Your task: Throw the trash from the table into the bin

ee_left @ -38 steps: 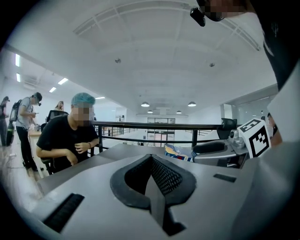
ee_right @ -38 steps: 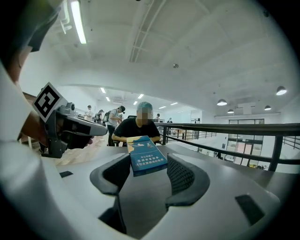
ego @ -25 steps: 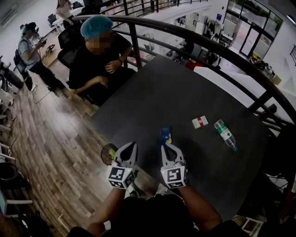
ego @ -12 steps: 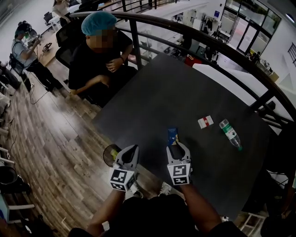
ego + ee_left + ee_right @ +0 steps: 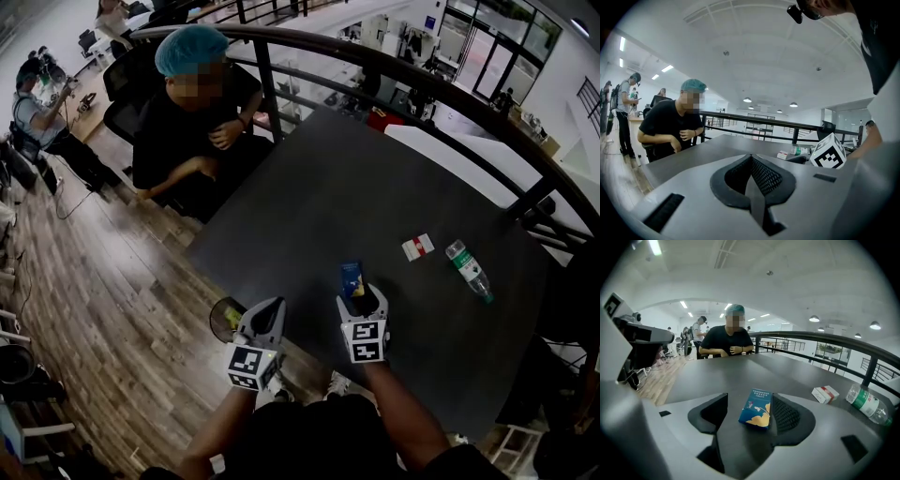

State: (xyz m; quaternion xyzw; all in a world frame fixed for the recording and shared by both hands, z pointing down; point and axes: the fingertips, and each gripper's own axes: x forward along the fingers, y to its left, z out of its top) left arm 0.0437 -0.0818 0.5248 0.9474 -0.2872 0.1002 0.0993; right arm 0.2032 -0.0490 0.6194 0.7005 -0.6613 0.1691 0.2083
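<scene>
Our right gripper (image 5: 749,414) stands wide, its jaws having just been opening, and the blue pack (image 5: 757,406) lies flat on the table between them. It lies closer to the right-hand pad, with a clear gap on the left. Neither pad presses on it. In the head view the pack (image 5: 352,278) sits at twelve o'clock from this gripper (image 5: 361,298), near the table's (image 5: 356,178) close edge.

Our left gripper (image 5: 751,171) has its jaws pressed together with nothing in them. It hangs over the table's corner, at nine o'clock from the right one.

At nine o'clock from the left gripper (image 5: 266,314), on the wooden floor just beside the table, stands the round bin (image 5: 221,317). That gripper partly covers it, and we cannot tell what is inside.

The pack is a small blue box with pale yellow cloud-like print at its near end.

At two o'clock from the right gripper lie a red-and-white pack (image 5: 417,247) and, further out, a clear bottle (image 5: 468,270) with a green label on its side. We cannot tell its contents.
</scene>
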